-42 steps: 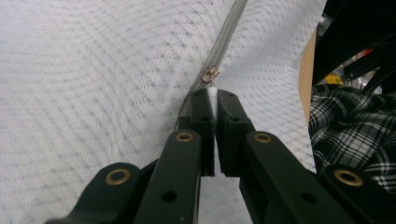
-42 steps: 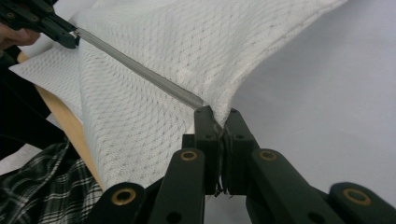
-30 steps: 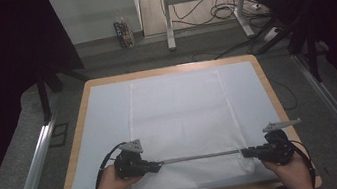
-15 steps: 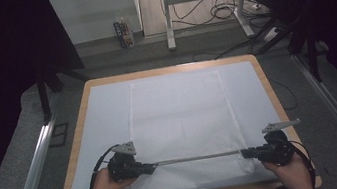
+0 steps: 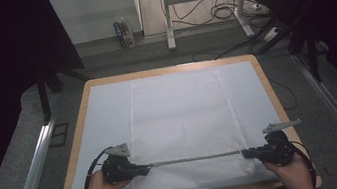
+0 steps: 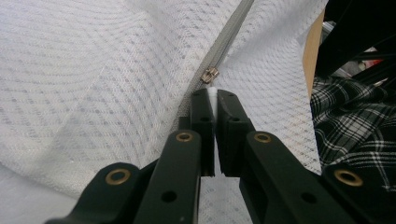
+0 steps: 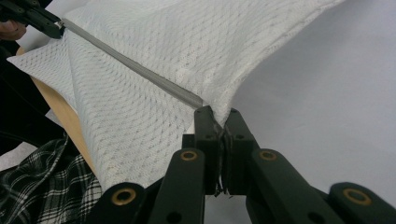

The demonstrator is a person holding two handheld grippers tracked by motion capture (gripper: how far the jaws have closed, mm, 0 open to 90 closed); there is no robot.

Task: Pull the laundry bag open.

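Note:
A white mesh bag [image 5: 181, 123] lies flat on the table, its grey zipper [image 5: 194, 159] stretched taut across the near end. My left gripper [image 5: 143, 169] is shut on the zipper's left end; in the left gripper view its jaws pinch the fabric [image 6: 211, 100] just below the metal zipper pull [image 6: 209, 74]. My right gripper [image 5: 246, 154] is shut on the zipper's right end, the mesh [image 7: 154, 79] pulled up into a ridge at its tips [image 7: 220, 116]. The other gripper [image 7: 32, 16] shows at the far end of the zipper [image 7: 135, 70] in the right gripper view.
A pale sheet [image 5: 104, 119] covers the wooden table [image 5: 77, 108]. The person's plaid sleeve [image 6: 350, 121] is near the front edge. Metal rails [image 5: 35, 165] flank the table, and a stand with cables [image 5: 205, 13] is on the floor beyond.
The left hand and gripper have shifted slightly left, keeping the zipper taut. The right gripper has stayed put.

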